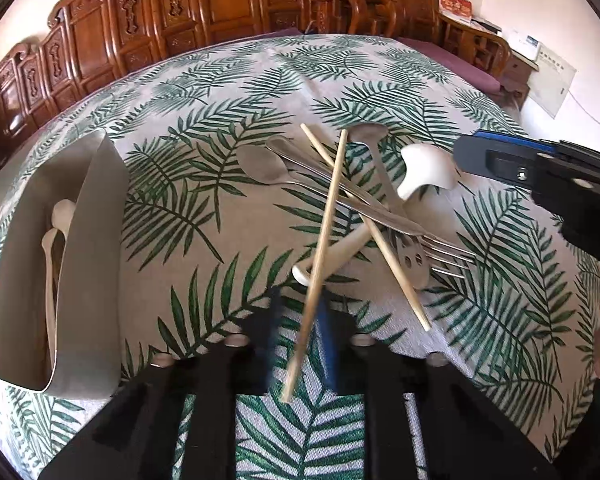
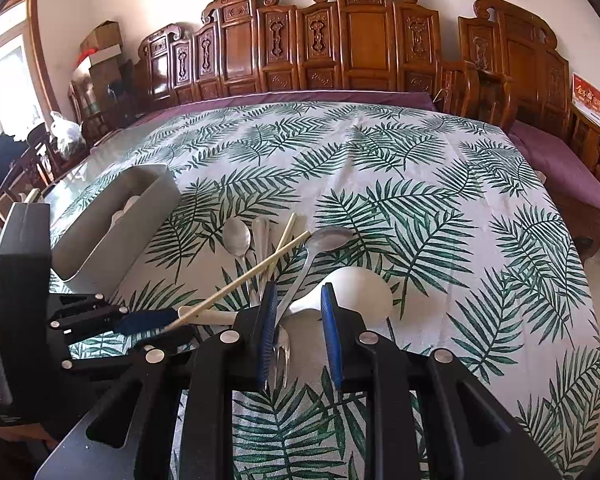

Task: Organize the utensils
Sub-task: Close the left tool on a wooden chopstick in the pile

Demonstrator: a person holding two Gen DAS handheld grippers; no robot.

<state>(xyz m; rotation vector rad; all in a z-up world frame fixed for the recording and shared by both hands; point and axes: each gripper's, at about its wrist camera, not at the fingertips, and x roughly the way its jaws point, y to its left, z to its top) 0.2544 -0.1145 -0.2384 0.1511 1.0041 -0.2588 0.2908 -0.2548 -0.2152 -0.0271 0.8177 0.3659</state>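
Note:
A pile of utensils lies on the palm-leaf tablecloth: two wooden chopsticks, metal spoons [image 1: 260, 168], a fork [image 1: 444, 252] and a white ceramic spoon [image 1: 424, 172]. My left gripper [image 1: 300, 312] has its fingers close around one chopstick [image 1: 324, 240], whose near end is raised. My right gripper [image 2: 298, 316] is open, its blue pads astride the white spoon's [image 2: 356, 292] neck and the fork [image 2: 280, 348]. A grey organizer box [image 1: 96, 240] at left holds white spoons [image 1: 56, 232].
Carved wooden furniture [image 2: 340, 40] and a purple cushion [image 2: 556, 160] line the table's far side. Boxes and bags [image 2: 96, 56] stand at the far left. The right gripper's body [image 1: 540, 184] reaches in from the right in the left wrist view.

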